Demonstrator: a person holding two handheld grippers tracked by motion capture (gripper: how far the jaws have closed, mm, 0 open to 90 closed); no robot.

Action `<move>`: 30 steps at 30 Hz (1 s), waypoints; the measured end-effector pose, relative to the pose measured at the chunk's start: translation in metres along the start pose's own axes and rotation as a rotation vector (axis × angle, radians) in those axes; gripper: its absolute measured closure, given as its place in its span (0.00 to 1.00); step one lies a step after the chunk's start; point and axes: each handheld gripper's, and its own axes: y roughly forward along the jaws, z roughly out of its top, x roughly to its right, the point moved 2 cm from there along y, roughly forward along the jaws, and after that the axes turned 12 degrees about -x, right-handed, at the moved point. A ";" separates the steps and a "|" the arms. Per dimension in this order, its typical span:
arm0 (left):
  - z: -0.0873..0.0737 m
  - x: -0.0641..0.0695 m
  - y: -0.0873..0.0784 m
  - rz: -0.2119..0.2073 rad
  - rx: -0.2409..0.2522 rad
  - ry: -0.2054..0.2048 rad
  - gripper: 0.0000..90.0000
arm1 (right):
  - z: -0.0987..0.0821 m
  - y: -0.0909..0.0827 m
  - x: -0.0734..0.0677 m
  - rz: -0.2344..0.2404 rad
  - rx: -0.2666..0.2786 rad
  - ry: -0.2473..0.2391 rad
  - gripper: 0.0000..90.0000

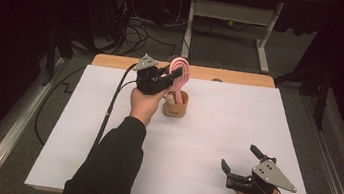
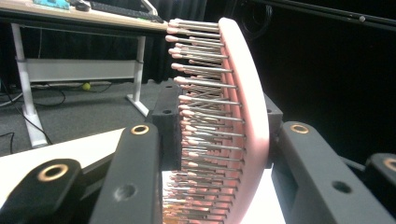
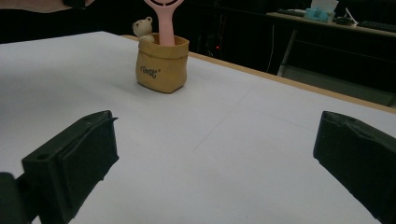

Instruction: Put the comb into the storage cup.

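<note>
A pink hairbrush point(image 1: 179, 73) stands upright with its handle point(image 3: 163, 23) down in a small tan paper-bag-style holder point(image 1: 175, 106) at the back middle of the table. My left gripper point(image 1: 176, 77) is shut on the brush head. In the left gripper view the black jaws press on the bristles on one side and the pink back point(image 2: 247, 116) on the other. A little white bear point(image 3: 142, 27) peeks out of the holder point(image 3: 162, 65). My right gripper point(image 1: 239, 156) rests near the front right of the table, jaws wide open with bare table between them point(image 3: 215, 163).
A white sheet point(image 1: 205, 131) covers the table, with a wooden strip point(image 1: 243, 78) showing along the far edge. Beyond it are a desk frame's legs point(image 1: 263, 38) and loose cables point(image 1: 138, 32) on the grey floor.
</note>
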 end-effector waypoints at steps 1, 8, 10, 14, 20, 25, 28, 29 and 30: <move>0.000 0.000 0.000 0.000 -0.003 0.003 0.70 | 0.000 0.000 0.000 0.000 0.001 0.000 0.00; -0.002 0.004 0.003 0.002 -0.005 0.033 0.70 | 0.000 0.000 -0.001 0.000 -0.003 -0.007 0.00; -0.002 0.004 0.004 0.005 -0.007 0.036 0.70 | 0.000 0.000 -0.002 0.000 -0.003 -0.008 0.00; -0.003 0.004 0.003 0.008 -0.013 0.034 0.70 | 0.000 0.001 -0.002 0.000 -0.008 -0.012 0.00; -0.002 0.001 0.001 0.023 -0.028 0.028 0.69 | 0.000 0.001 -0.003 -0.002 -0.010 -0.015 0.00; -0.003 -0.003 0.001 0.067 -0.057 0.034 0.66 | 0.000 0.002 -0.004 -0.002 -0.012 -0.018 0.00; -0.004 -0.004 0.001 0.086 -0.065 0.035 0.64 | 0.000 0.002 -0.004 -0.001 -0.014 -0.021 0.00; -0.004 -0.004 0.001 0.091 -0.069 0.040 0.64 | 0.000 0.002 -0.004 -0.001 -0.013 -0.020 0.00; -0.004 -0.004 0.001 0.091 -0.069 0.041 0.64 | 0.000 0.002 -0.004 -0.002 -0.014 -0.020 0.00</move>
